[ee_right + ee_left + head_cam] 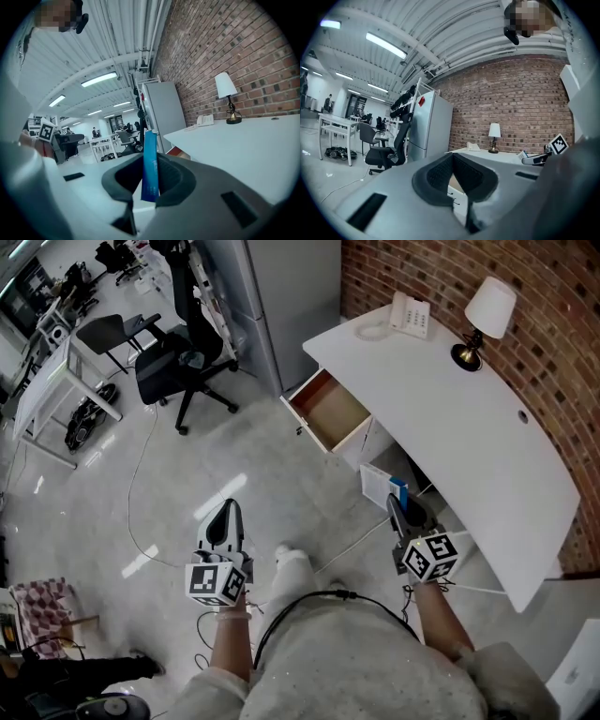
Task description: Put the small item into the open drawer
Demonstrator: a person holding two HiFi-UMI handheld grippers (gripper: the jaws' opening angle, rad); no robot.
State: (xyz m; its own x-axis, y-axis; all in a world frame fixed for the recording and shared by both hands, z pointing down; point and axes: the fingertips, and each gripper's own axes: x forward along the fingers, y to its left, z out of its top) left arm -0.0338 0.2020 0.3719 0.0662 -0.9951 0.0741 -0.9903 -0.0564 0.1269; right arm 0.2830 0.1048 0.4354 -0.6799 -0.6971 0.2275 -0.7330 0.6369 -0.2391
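Our right gripper [402, 509] pinches the small blue packet [150, 161] upright, prob. ready for the open drawer [330, 412] further off. Left gripper [225, 519] is closed, empty, held clear.

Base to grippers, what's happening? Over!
Left gripper shut, empty. Right gripper shut on small blue item. Drawer open, ahead at the white desk. Nothing blocking it.

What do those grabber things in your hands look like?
The left gripper and right gripper are grey with black padded jaws; each carries a white cube with black square markers. A black cable loops over the person's grey top.
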